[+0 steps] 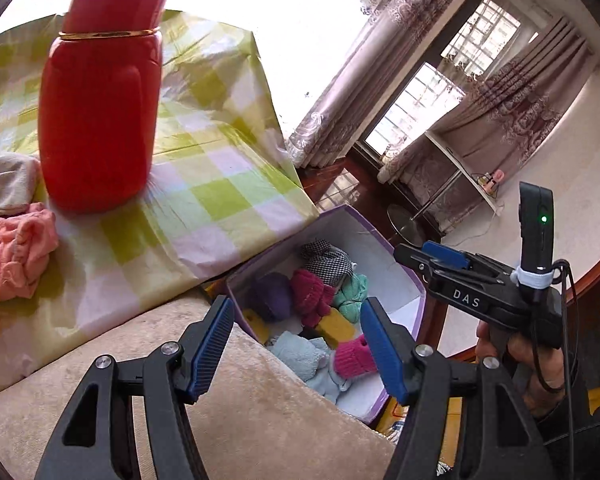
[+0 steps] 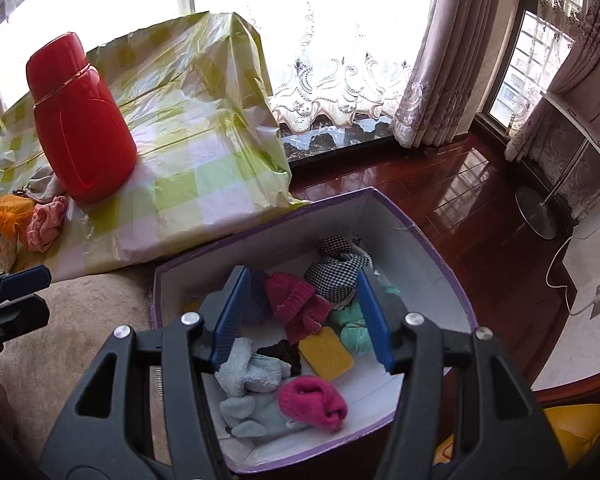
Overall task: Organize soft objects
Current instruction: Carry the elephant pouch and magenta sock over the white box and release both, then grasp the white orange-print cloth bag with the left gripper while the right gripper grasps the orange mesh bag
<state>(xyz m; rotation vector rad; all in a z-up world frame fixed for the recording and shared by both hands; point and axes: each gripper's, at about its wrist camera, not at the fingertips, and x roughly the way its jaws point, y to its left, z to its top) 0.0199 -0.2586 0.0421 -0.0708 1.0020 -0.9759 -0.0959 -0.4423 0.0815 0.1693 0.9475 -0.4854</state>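
Both of your grippers are empty right now: the left gripper (image 1: 296,344) has its jaws parted with nothing between the blue pads, hanging over the near edge of the beige cushion (image 1: 228,412) with the box beyond it, and the right gripper (image 2: 304,316) stands spread above the purple-rimmed box (image 2: 440,268), also holding nothing. The box already carries the sorted pieces: a magenta knit glove (image 2: 296,304), a checkered cloth (image 2: 336,268), a mint cloth (image 2: 354,328), a yellow sponge (image 2: 326,354), pale blue socks (image 2: 248,372) and a rolled magenta sock (image 2: 312,402). What seems left to fetch sits on the checked tablecloth (image 1: 204,168) at the far left: a pink cloth (image 1: 20,252), a grey-white cloth (image 1: 6,184) and an orange bundle (image 2: 10,212). Take your left gripper there, since it is nearer that pile. The red thermos (image 1: 100,112) stands right beside those cloths, so come in low from the front and away from its base, or you risk tipping it. Pinch the pink cloth at a thick fold, not a loose edge, so it lifts in one piece. Keep the right gripper clear of the box opening while you carry across.
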